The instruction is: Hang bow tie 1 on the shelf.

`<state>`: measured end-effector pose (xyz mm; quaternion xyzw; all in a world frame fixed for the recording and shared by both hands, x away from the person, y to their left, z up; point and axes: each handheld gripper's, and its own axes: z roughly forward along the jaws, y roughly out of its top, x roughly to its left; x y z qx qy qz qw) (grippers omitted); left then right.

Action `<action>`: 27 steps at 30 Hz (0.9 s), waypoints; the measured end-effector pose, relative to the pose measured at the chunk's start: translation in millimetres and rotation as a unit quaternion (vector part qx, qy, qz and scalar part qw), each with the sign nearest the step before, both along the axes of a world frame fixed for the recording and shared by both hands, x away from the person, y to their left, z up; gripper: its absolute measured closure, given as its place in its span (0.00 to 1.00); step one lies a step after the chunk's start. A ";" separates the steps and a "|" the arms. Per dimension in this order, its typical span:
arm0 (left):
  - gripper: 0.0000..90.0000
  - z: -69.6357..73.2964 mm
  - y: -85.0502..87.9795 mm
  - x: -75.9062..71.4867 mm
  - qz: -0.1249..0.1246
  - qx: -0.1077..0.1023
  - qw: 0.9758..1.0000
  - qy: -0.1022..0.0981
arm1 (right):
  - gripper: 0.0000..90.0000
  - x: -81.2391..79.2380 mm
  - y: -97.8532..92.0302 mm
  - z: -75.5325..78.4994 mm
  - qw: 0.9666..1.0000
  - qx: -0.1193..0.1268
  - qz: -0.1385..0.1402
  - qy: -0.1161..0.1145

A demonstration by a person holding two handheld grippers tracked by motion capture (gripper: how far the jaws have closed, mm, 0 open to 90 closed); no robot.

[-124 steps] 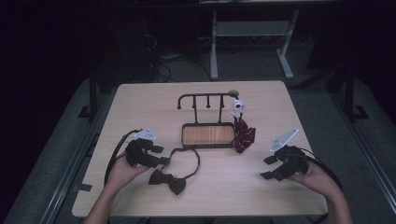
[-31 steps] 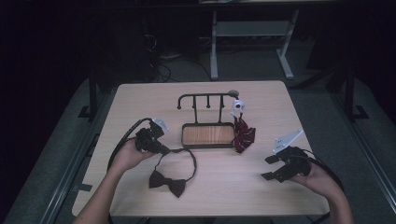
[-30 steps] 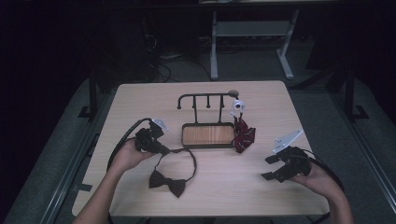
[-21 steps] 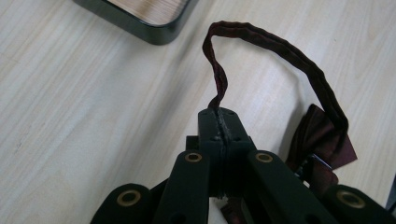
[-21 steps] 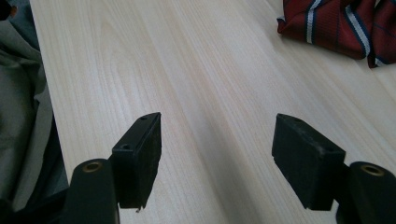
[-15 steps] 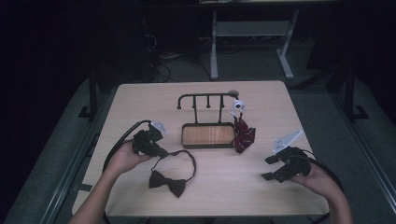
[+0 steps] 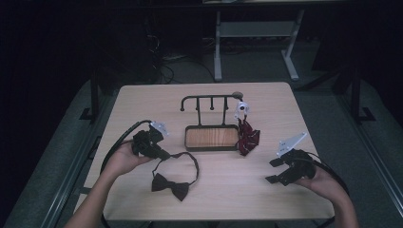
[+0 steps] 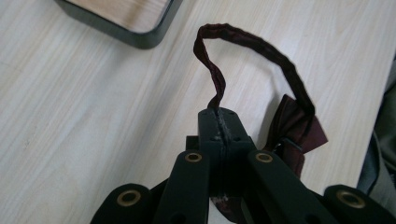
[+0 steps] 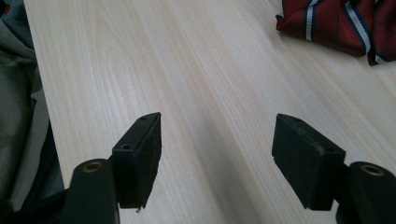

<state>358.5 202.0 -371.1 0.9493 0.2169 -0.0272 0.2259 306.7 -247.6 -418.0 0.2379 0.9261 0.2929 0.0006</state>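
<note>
Slippage is threatening: the left gripper is pinching only the thin strap of the bow tie lying on the table, while the right gripper is waiting spread, apart.

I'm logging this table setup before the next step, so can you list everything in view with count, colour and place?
bow tie: 1, dark maroon, front left of table, its strap loop pinched by the left gripper
striped tie: 1, red with white stripes, bunched right of the tray
tray: 1, black rim, wooden floor, table centre
hook rack: 1, black, behind the tray
table: 1, light wood
left gripper: 1, black, shut on the strap
right gripper: 1, black, open, front right
</note>
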 end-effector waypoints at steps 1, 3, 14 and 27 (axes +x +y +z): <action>0.99 1.1 -0.1 -0.3 -0.002 0.000 1.000 -0.001 | 0.36 0.5 0.0 -0.2 1.000 0.000 0.000 0.000; 0.99 2.9 -0.1 -0.5 -0.006 0.001 1.000 0.002 | 0.36 1.1 0.2 -0.4 1.000 0.001 0.001 0.000; 1.00 18.4 0.1 -4.7 -0.025 -0.009 1.000 0.003 | 0.36 4.2 -0.8 -0.4 1.000 0.006 -0.004 0.003; 1.00 40.2 -3.9 -13.1 -0.053 -0.024 0.998 -0.005 | 0.35 5.0 -1.6 0.1 1.000 0.008 -0.008 0.006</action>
